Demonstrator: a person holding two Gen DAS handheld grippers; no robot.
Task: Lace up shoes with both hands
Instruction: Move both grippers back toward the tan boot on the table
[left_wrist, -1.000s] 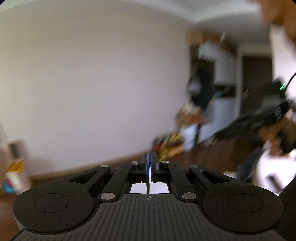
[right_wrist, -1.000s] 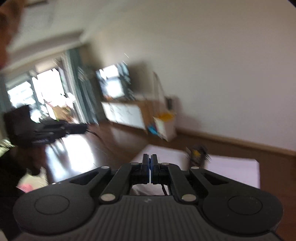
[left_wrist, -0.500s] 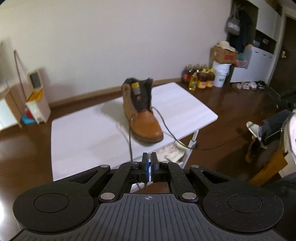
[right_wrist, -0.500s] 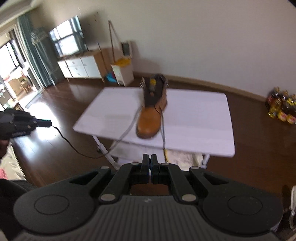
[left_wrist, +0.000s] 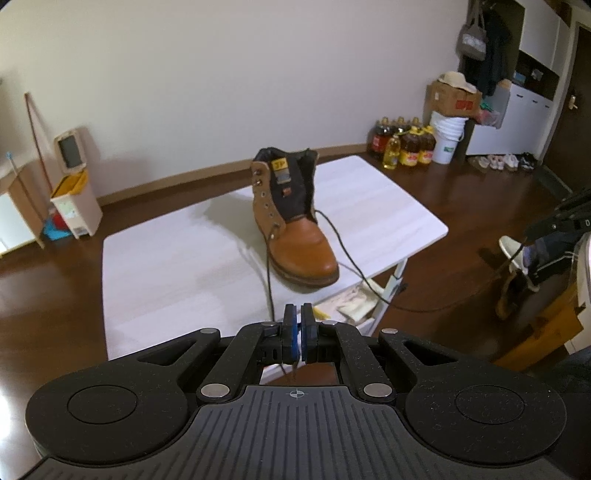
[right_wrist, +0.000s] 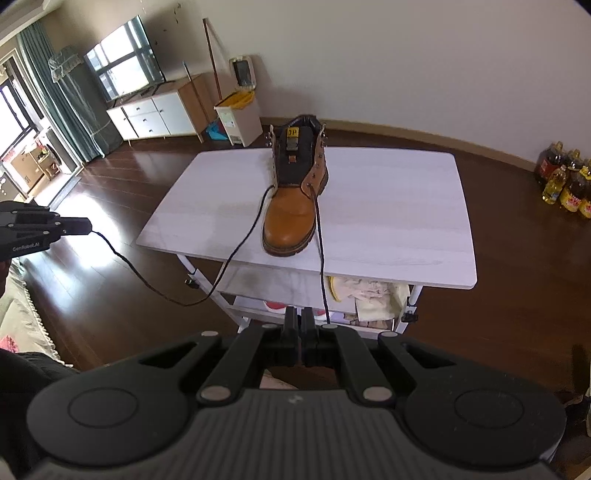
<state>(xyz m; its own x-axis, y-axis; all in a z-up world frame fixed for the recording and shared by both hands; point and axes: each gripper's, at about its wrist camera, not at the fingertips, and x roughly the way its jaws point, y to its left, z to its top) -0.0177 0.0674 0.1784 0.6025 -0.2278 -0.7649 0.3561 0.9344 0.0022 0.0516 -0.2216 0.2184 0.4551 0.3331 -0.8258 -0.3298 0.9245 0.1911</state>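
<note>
A tan leather boot (left_wrist: 295, 229) (right_wrist: 293, 210) stands upright on the white table (left_wrist: 177, 266) (right_wrist: 388, 221), its toe toward me and its upper eyelets unlaced. A dark lace end (left_wrist: 269, 273) runs from its left eyelet into my left gripper (left_wrist: 299, 314), which is shut on it just off the table's near edge. The other lace end (right_wrist: 320, 251) drops off the front edge to my right gripper (right_wrist: 299, 317), shut, with the lace vanishing behind its right finger. The right wrist view shows the left gripper (right_wrist: 86, 226) far left, holding a slack, sagging lace (right_wrist: 236, 251).
A lower shelf (right_wrist: 280, 284) under the table holds cloths (right_wrist: 365, 291). Oil bottles (left_wrist: 402, 147) and a white bucket (left_wrist: 447, 140) stand by the far wall, a bin (left_wrist: 74, 184) at the left. A person's slippered foot (left_wrist: 517, 251) is at the right, on dark wood floor.
Both views swung down from the walls onto the table and boot, then drew a little closer. Both grippers sank and stayed shut; the laces now hang slack.
</note>
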